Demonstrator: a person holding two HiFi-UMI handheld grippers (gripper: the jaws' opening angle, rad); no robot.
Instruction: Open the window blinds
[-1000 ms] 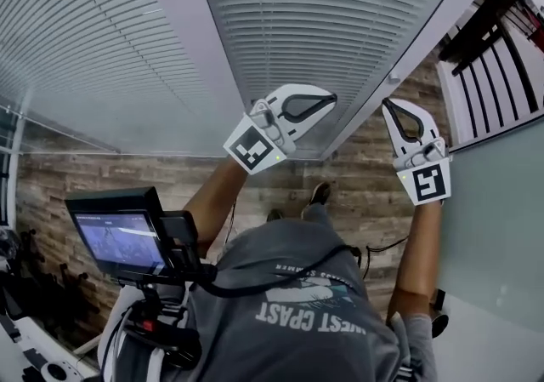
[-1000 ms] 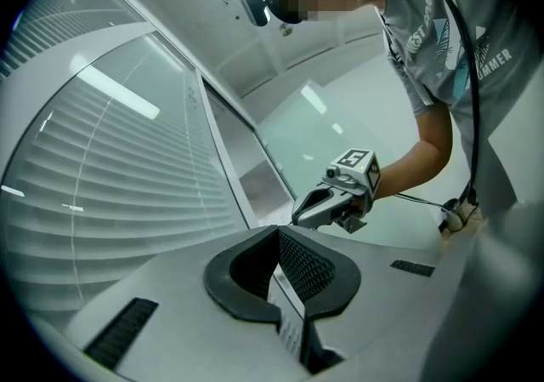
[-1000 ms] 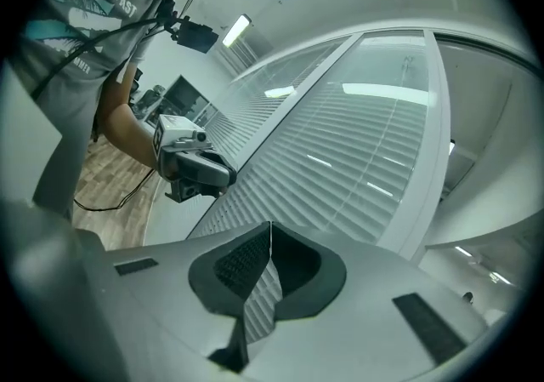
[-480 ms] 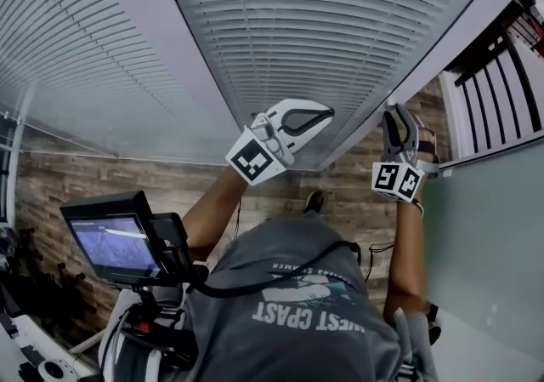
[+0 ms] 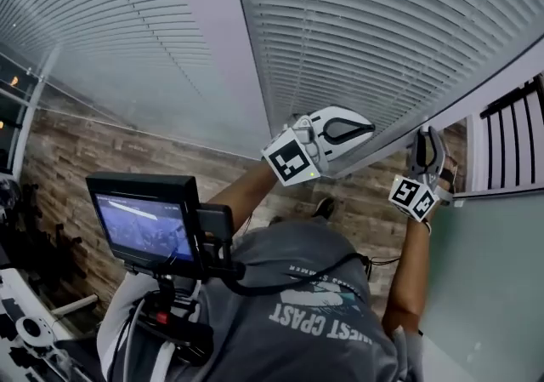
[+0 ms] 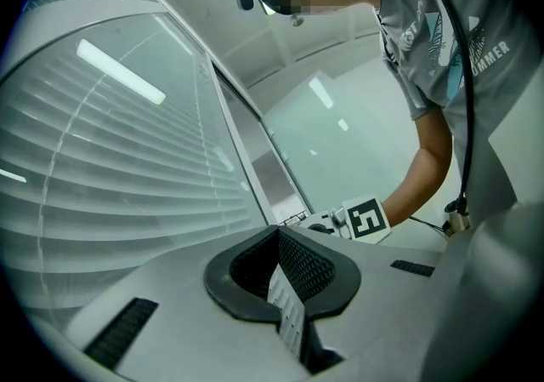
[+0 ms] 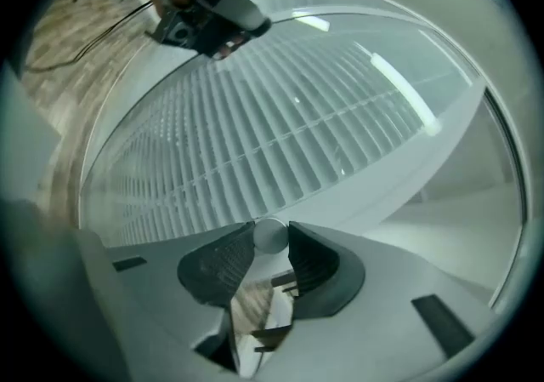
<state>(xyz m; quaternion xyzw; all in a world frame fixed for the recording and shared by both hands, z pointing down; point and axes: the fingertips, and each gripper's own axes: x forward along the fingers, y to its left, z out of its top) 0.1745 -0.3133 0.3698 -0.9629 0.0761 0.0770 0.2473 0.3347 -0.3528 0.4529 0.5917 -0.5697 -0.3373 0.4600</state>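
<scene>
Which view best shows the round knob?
Right gripper view: the round knob sits between the right hand-held gripper's jaws, which have just been opening. Head view and left gripper view don't show it.

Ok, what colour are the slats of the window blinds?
White, with no pattern: plain horizontal slats. The head view shows them best.

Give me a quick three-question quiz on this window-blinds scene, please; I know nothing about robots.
1. True or false: the blinds are pulled fully up, leaving bare glass.
2. What sits between the right gripper's jaws? A a small round white knob; B a mug; C nothing.
3. Which gripper's jaws are together?
Key: 1 false, the slats hang down. 2 A; these jaws have just been opening. 3 the left gripper.
</scene>
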